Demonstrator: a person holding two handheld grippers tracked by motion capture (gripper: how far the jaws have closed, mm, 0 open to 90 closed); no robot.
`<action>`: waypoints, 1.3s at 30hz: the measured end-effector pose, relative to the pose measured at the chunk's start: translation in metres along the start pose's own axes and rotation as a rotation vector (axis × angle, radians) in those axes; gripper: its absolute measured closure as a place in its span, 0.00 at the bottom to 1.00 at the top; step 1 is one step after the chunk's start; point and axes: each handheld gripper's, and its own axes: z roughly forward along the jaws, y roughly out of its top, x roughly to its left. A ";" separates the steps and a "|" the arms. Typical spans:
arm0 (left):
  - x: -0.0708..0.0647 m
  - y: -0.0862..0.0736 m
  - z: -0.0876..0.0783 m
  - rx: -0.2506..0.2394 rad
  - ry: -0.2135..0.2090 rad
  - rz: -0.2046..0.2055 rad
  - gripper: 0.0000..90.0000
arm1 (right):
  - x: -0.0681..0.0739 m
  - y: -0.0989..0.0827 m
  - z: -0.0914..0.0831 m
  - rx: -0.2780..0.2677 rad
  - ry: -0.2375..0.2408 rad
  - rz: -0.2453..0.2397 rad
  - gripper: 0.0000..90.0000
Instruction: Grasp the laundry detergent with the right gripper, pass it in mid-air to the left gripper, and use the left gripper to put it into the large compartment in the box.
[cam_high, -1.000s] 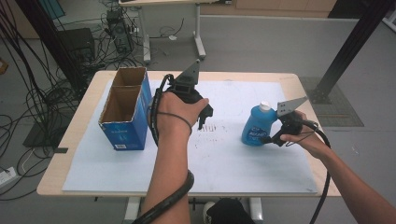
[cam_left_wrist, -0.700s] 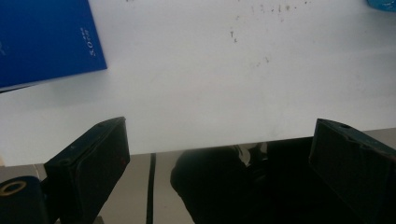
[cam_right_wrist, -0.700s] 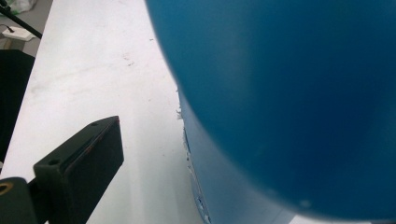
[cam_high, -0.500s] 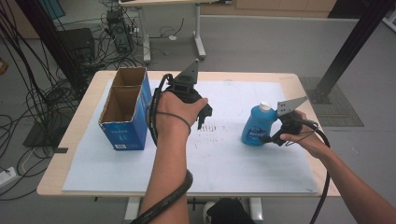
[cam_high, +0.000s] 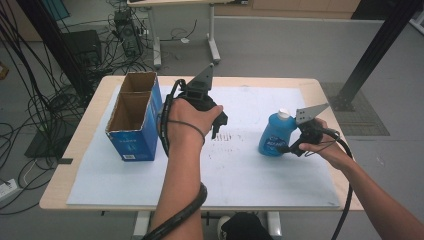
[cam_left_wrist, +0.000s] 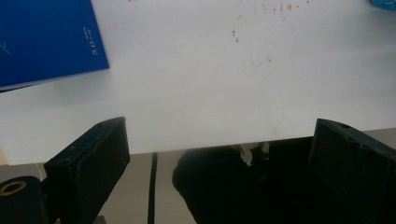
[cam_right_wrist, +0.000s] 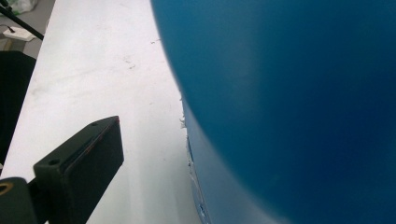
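The left gripper (cam_high: 216, 131), held in the person's left hand (cam_high: 189, 116) over the middle of the white sheet (cam_high: 225, 170), has its jaws spread wide with nothing between them; the left gripper view shows the sheet's near edge between the two black jaws. To the right, the right gripper (cam_high: 286, 148) sits against the lower side of the blue bottle (cam_high: 274, 135), which stands upright on the sheet's right part, white cap (cam_high: 283, 113) on top. In the right gripper view the bottle's blue wall (cam_right_wrist: 289, 102) looms very close; one jaw stands off to the left, apart from it, and the other is hidden, so whether the bottle is pinched cannot be told. The bottle's label carries white lettering too small to read. Farther left stands an open blue cardboard box (cam_high: 134, 120) with two compartments, small white print on its front unreadable; its side in the left gripper view (cam_left_wrist: 46, 39) shows characters resembling "S.0".
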 end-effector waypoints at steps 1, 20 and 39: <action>0.000 0.000 0.000 -0.001 0.000 -0.001 0.06 | 0.000 0.000 0.000 -0.001 0.000 -0.002 0.03; 0.000 0.001 0.001 -0.005 -0.003 -0.003 0.06 | -0.002 0.000 0.000 -0.010 -0.010 -0.002 0.03; 0.001 0.001 0.000 -0.006 -0.001 -0.003 0.06 | -0.001 0.002 0.002 -0.022 -0.016 -0.003 0.03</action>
